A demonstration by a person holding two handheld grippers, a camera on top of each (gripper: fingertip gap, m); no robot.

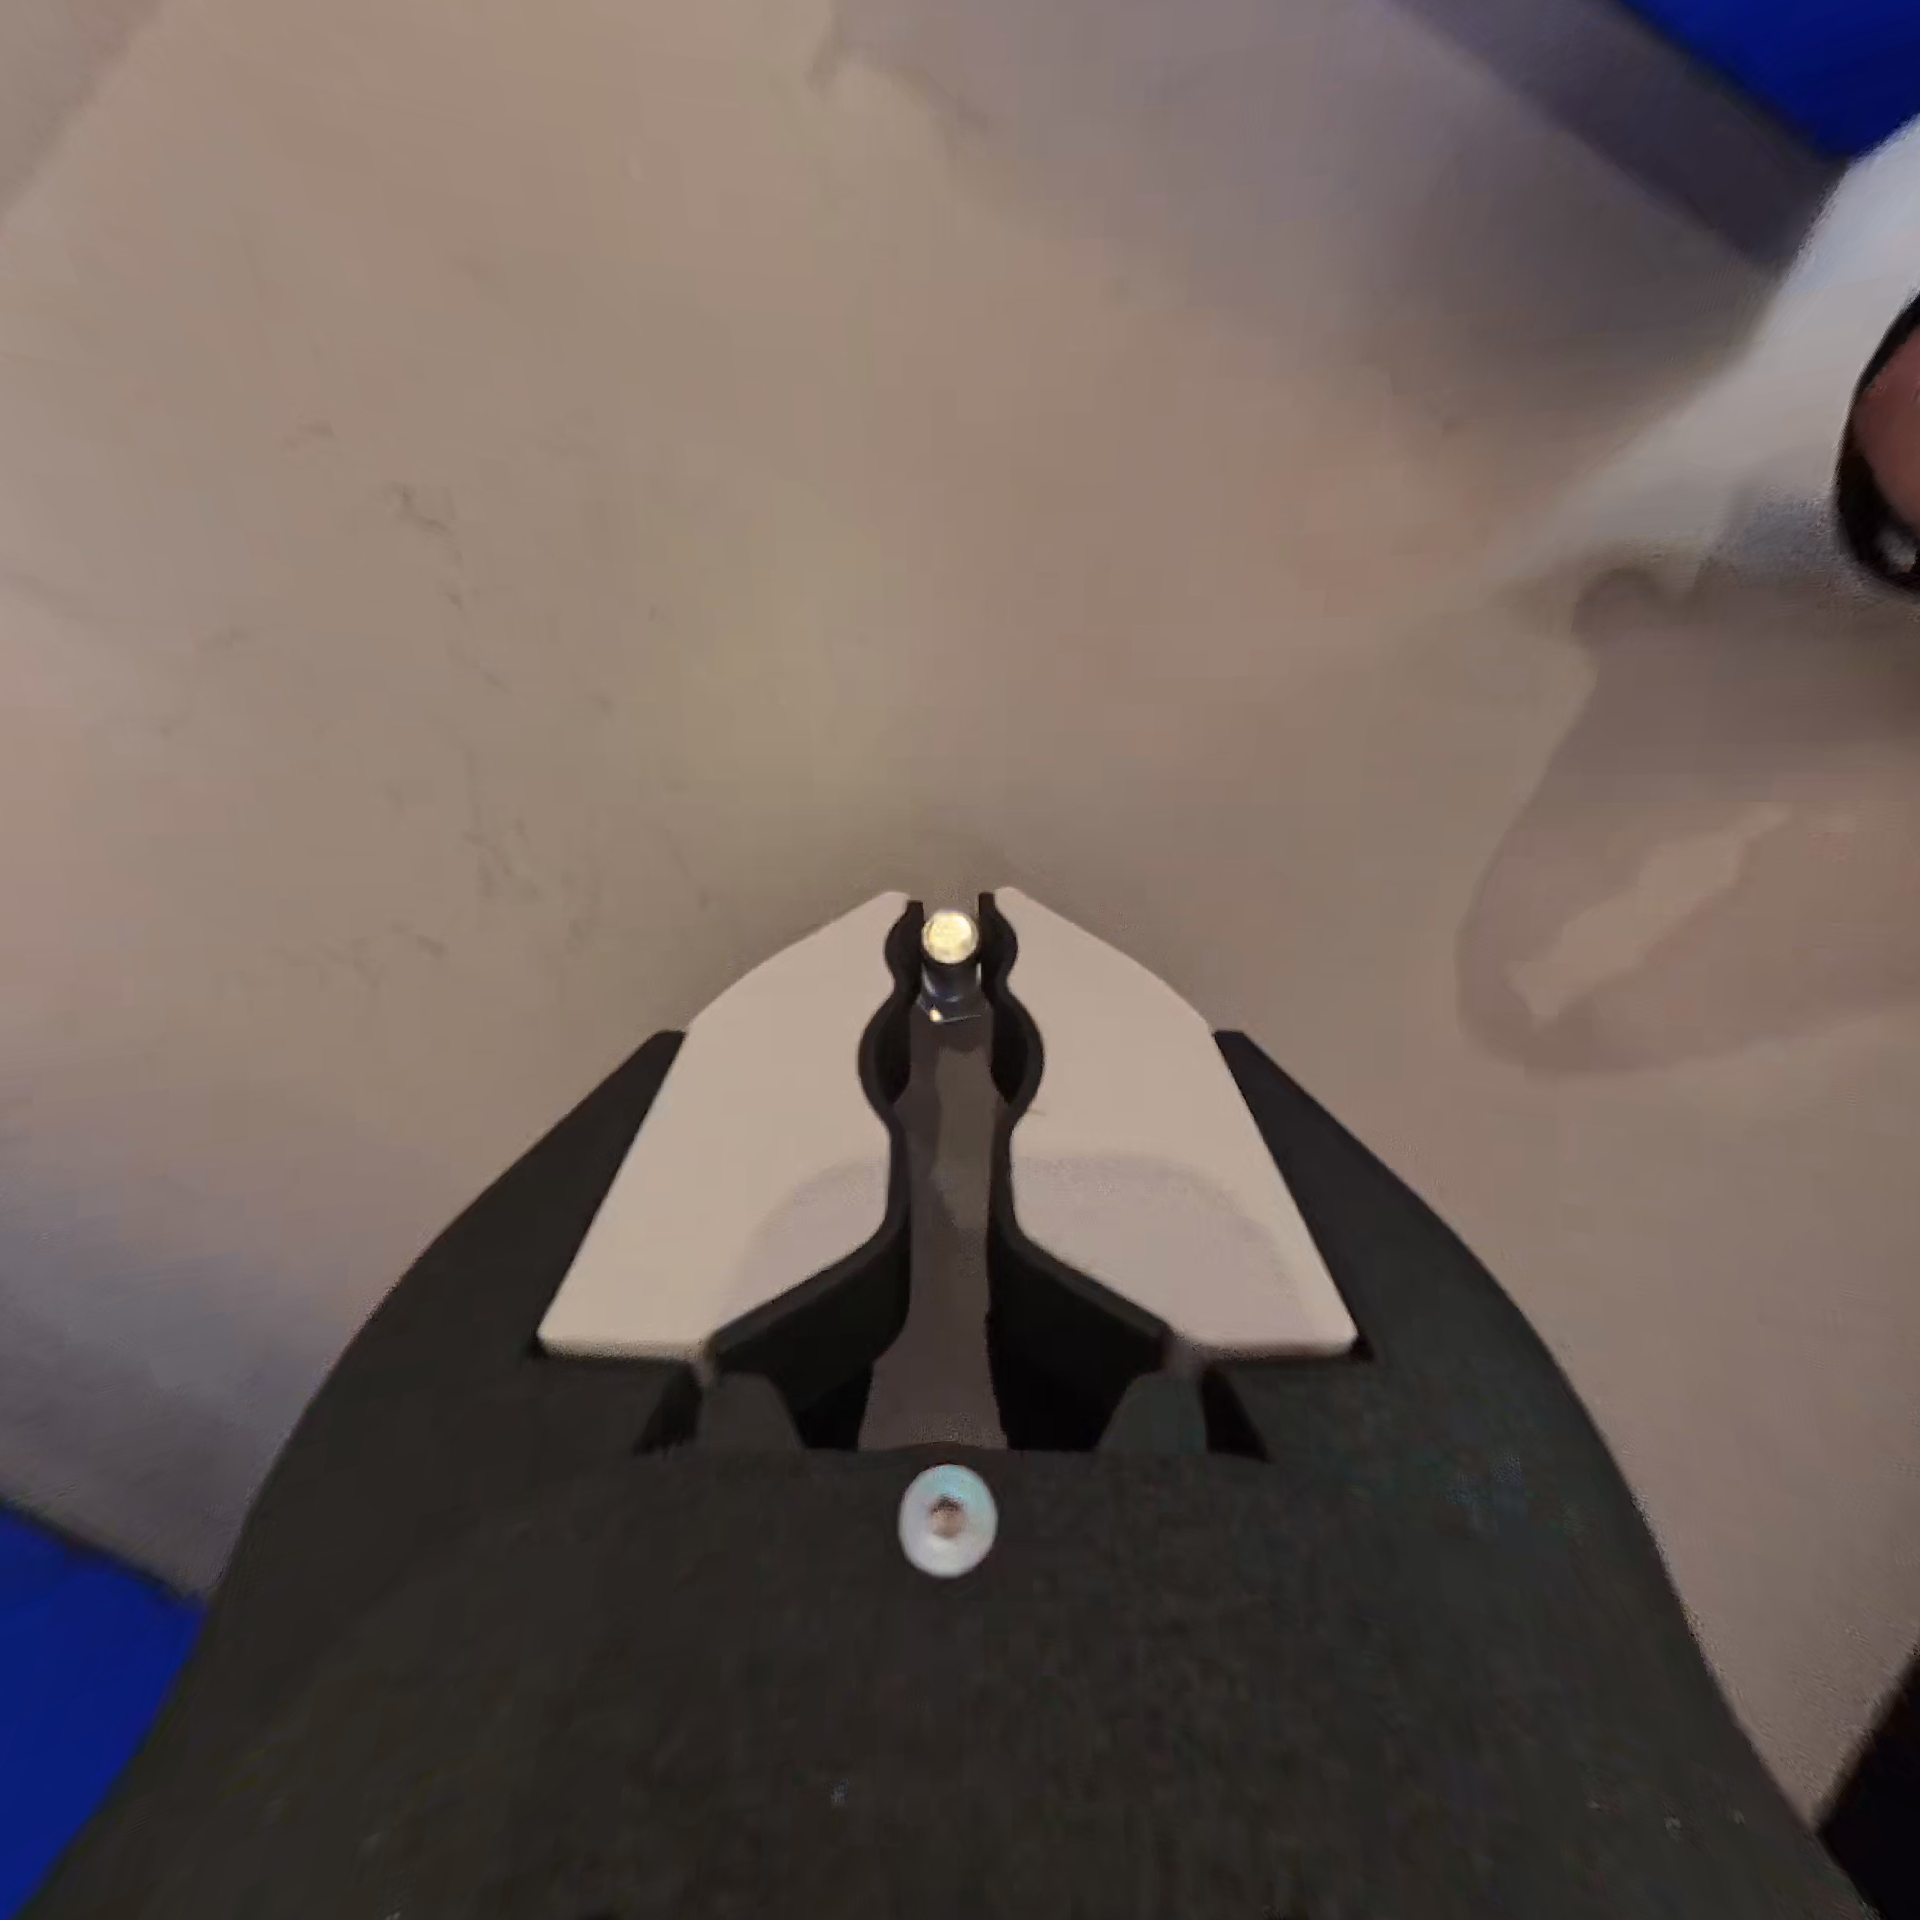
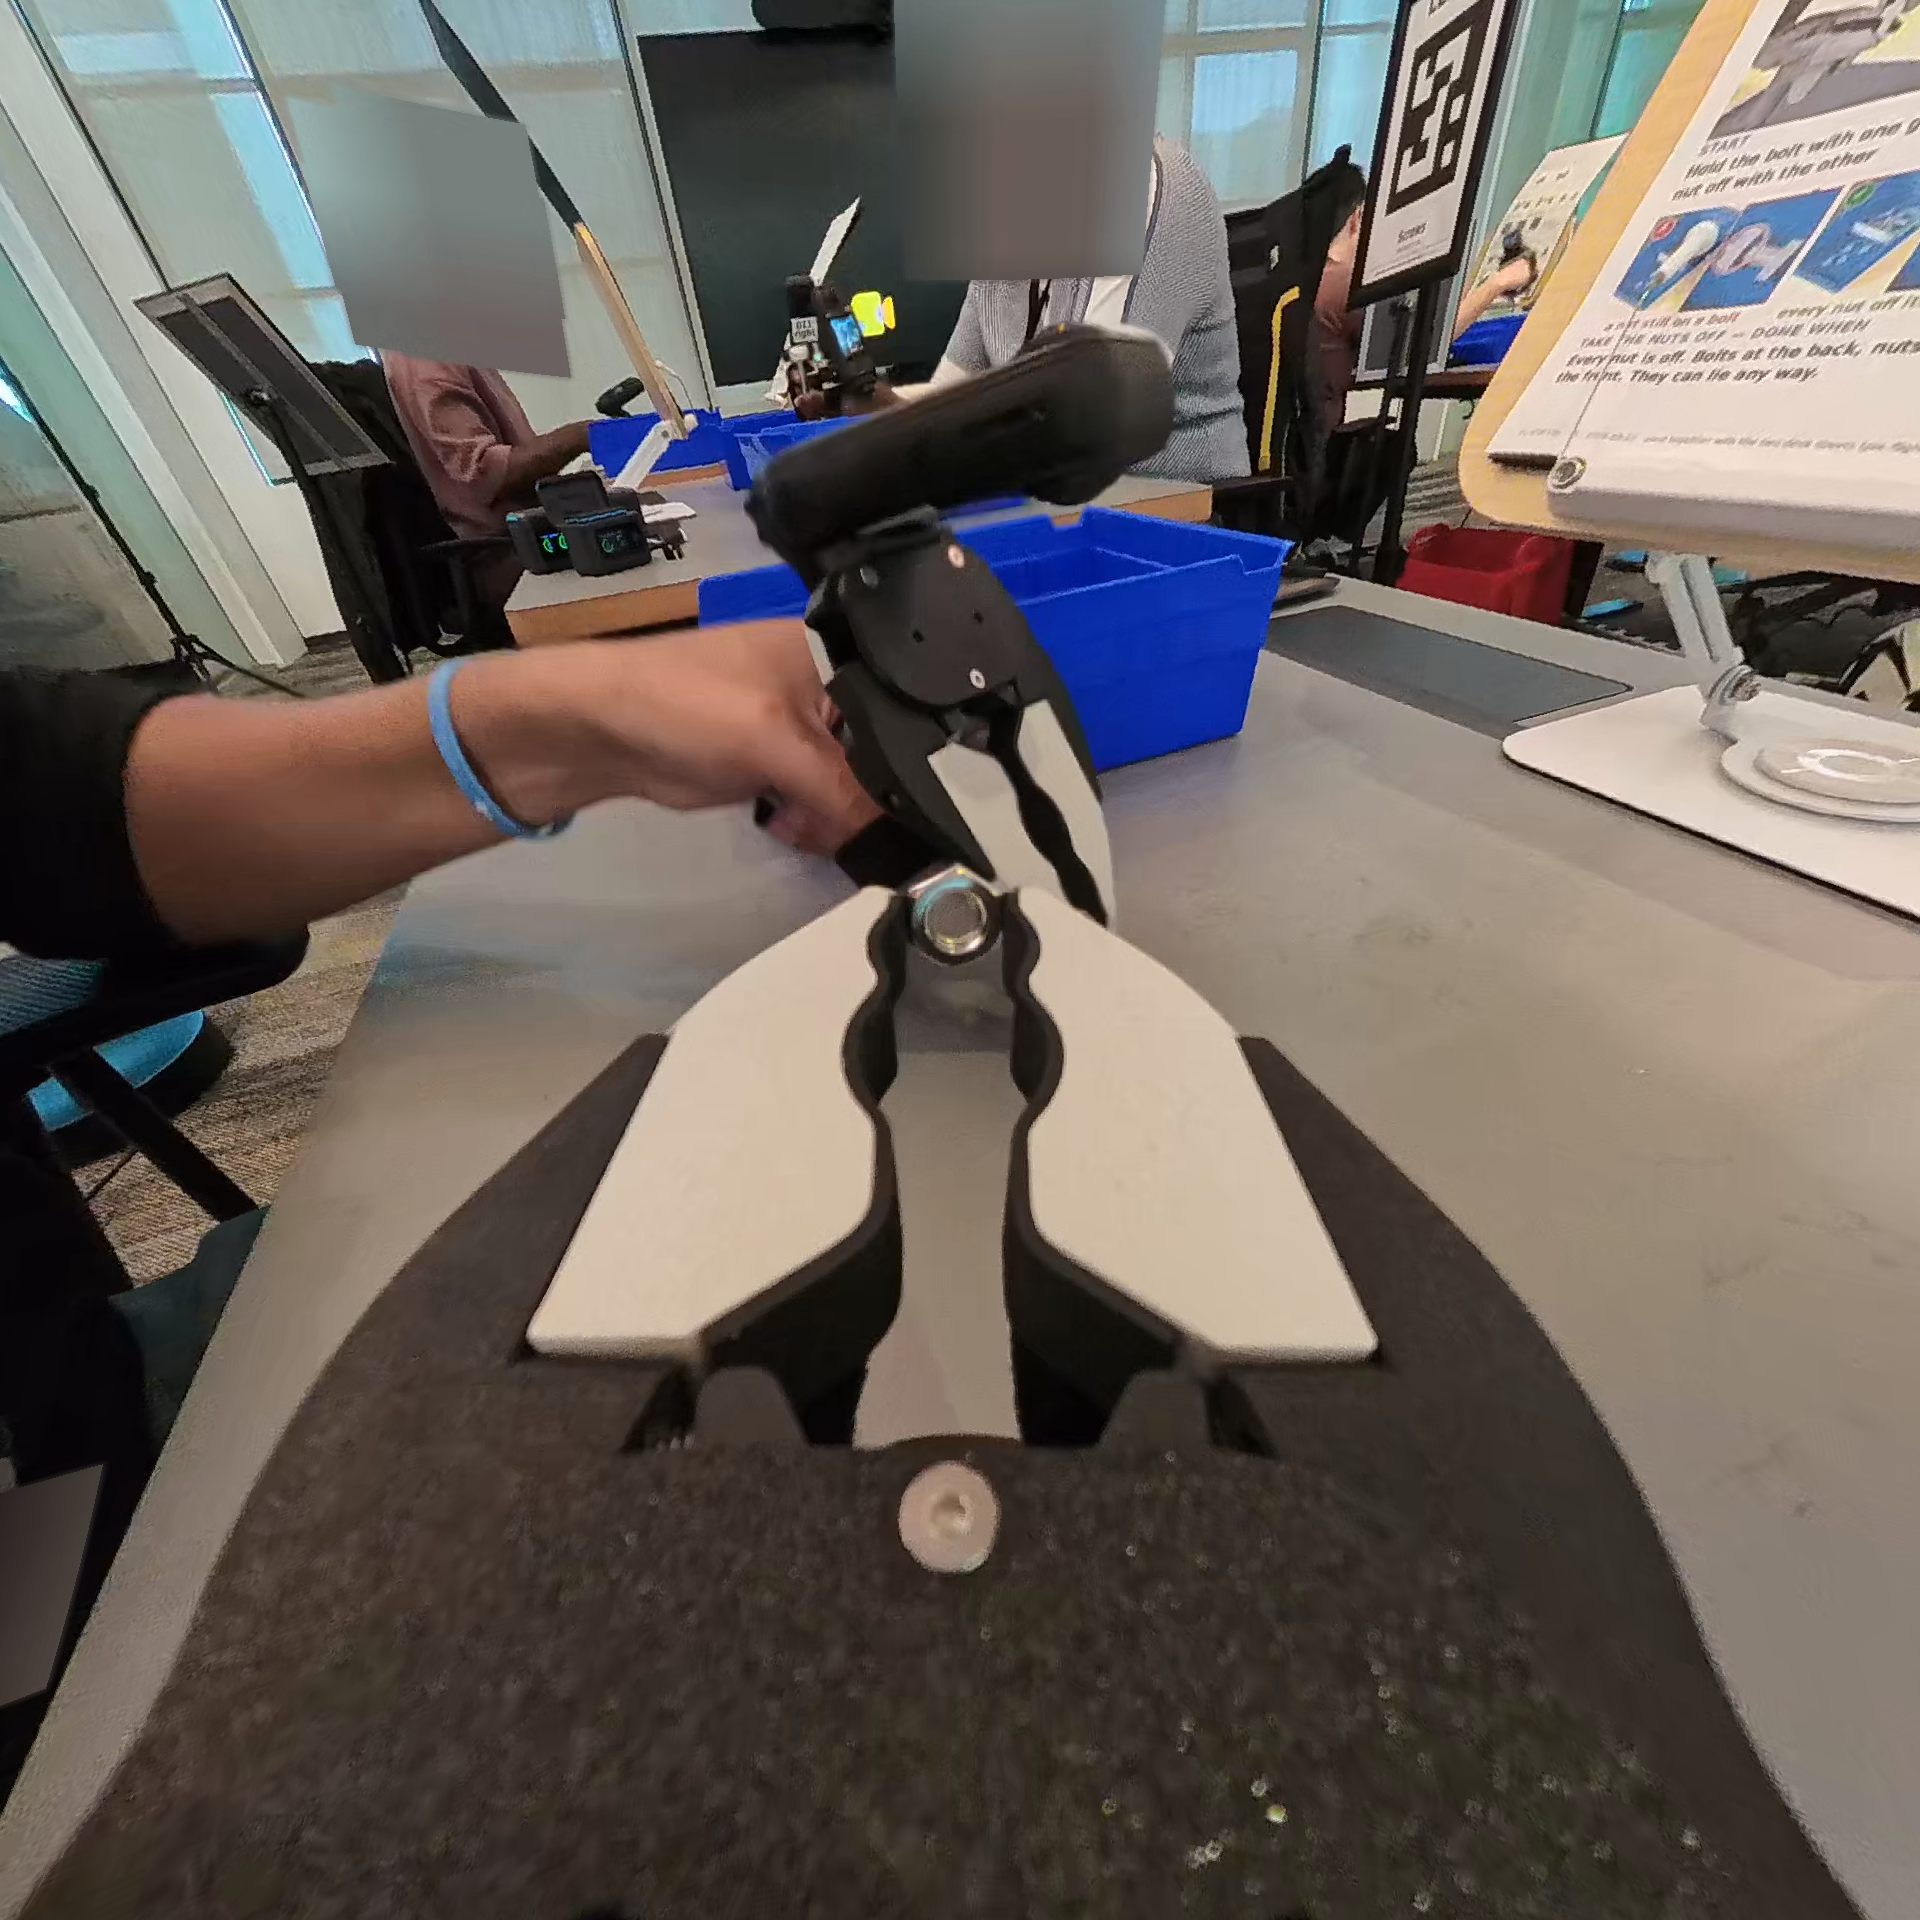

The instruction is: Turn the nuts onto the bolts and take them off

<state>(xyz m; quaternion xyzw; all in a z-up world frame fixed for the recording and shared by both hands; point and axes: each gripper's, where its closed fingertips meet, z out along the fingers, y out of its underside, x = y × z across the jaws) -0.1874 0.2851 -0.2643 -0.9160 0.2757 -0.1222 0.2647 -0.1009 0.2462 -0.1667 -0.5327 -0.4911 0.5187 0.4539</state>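
Bolt (image 1: 948,961) sits clamped between the left gripper (image 1: 950,935) jaws, above the grey desk (image 1: 520,520). Nut (image 2: 951,920) is pinched at the tips of the right gripper (image 2: 951,925) jaws, just beside the left gripper's fingers. Behind stands a blue bin (image 2: 1164,623); its contents cannot be seen. Farther off, people sit at other desks before windows.

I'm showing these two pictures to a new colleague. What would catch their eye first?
Probably the shiny hex nut pinched at the tips of the right hand-held gripper, dead centre of the right wrist view. Just behind it, a hand holds the left hand-held gripper, with a bright blue bin beyond. In the left wrist view, a small silver bolt sits clamped above the grey table.
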